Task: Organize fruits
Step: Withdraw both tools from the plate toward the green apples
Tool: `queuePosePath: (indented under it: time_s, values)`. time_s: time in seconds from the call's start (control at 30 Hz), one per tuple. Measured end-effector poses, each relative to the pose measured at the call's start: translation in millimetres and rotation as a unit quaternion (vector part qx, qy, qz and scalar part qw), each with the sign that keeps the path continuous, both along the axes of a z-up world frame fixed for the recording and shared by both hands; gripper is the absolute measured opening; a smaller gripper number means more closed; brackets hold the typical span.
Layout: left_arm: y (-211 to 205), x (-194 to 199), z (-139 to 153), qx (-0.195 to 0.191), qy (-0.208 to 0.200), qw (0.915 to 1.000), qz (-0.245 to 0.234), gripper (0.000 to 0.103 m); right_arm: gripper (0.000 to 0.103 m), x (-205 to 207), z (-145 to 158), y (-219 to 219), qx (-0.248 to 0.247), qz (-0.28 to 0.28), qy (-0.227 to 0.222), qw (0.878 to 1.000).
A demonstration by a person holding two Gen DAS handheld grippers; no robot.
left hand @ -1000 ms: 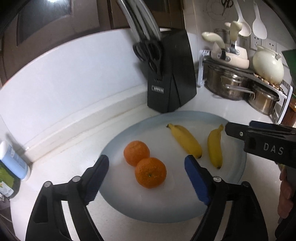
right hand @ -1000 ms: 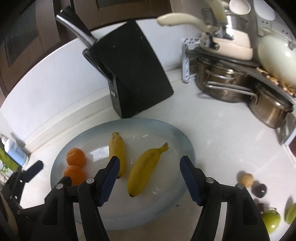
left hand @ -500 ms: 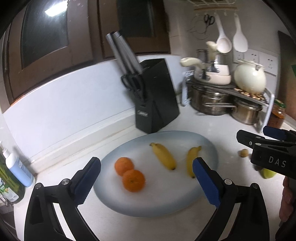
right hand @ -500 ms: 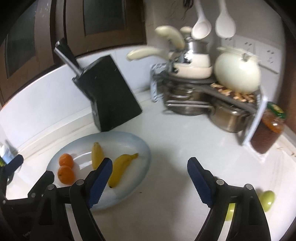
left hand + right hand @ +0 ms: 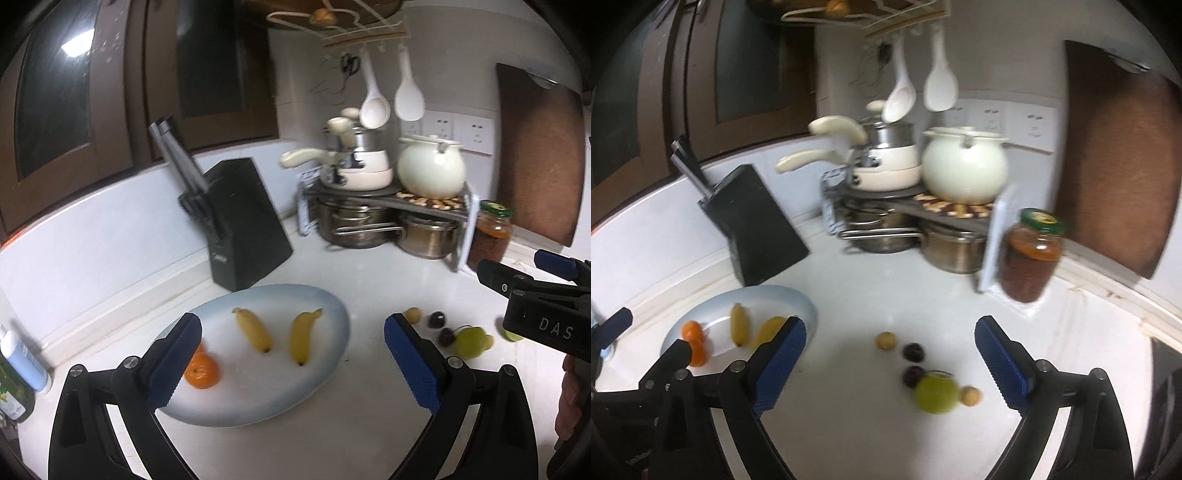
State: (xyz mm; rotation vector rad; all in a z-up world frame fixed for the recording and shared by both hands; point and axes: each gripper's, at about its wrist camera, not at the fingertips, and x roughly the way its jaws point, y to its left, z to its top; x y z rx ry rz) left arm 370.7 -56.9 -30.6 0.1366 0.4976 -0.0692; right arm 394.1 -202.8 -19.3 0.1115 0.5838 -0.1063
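Observation:
A pale blue oval plate (image 5: 325,369) lies on the white counter with two bananas (image 5: 255,330) (image 5: 301,336) and two oranges (image 5: 201,371); one orange is mostly hidden behind my left finger. My left gripper (image 5: 293,363) is open and empty above the plate's near side. Right of the plate lie a green apple (image 5: 936,393), two dark plums (image 5: 913,352) (image 5: 911,374) and two small tan fruits (image 5: 885,340) (image 5: 970,396). My right gripper (image 5: 888,367) is open and empty above these loose fruits. The plate also shows in the right wrist view (image 5: 809,306).
A black knife block (image 5: 245,236) stands behind the plate. A rack with steel pots (image 5: 354,225), cream pans and a white kettle (image 5: 430,171) fills the corner. A jar (image 5: 1030,256) stands beside it. A bottle (image 5: 22,363) stands at the left.
Both grippers have pulled back and up from the plate, and both views have swung right. The loose fruits right of the plate have come into view under my right gripper.

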Motion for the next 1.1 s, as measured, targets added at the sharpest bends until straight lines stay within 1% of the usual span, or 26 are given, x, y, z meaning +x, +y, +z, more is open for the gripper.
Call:
queuePosePath:
  time_s: [0.1,0.27,0.3,0.33,0.37,0.47,0.6,0.83,1.1]
  values:
    - [-12.5,-5.8,3.5,-0.003,-0.003,0.9999,-0.016,0.101,0.094,-12.0,3.5,-12.1,-0.006,-0.015,-0.004,1.000]
    - [-32.4,-14.6,8.4,0.003,-0.009,0.9996,-0.028,0.102,0.094,-31.7,7.8,-30.7,-0.014,-0.037,-0.012,0.999]
    - [-37.4,-16.5,9.3,0.005,-0.010,0.9994,-0.032,0.103,0.095,-36.7,8.9,-35.3,-0.018,-0.046,-0.014,0.999]
    - [-41.6,-18.2,9.6,0.007,-0.010,0.9993,-0.035,0.103,0.099,-40.2,9.6,-38.5,-0.020,-0.051,-0.017,0.998]
    - [-45.5,-19.4,9.8,0.009,-0.010,0.9992,-0.038,0.103,0.102,-43.9,10.1,-42.1,-0.023,-0.054,-0.018,0.998]
    - [-57.5,-24.2,9.5,0.013,-0.009,0.9987,-0.050,0.103,0.102,-55.6,12.2,-52.8,-0.025,-0.064,-0.028,0.997]
    - [-72.8,-28.3,9.2,0.009,-0.004,0.9982,-0.059,0.103,0.102,-65.2,10.4,-68.6,-0.021,-0.077,-0.024,0.996]
    - [-98.2,-33.7,6.8,0.014,-0.002,0.9967,-0.080,0.103,0.102,-76.3,3.8,-93.6,-0.013,-0.089,-0.014,0.996]
    - [-124.0,-31.8,1.5,0.018,0.002,0.9948,-0.100,0.103,0.102,-79.6,-3.8,-118.6,0.001,-0.085,-0.008,0.996]
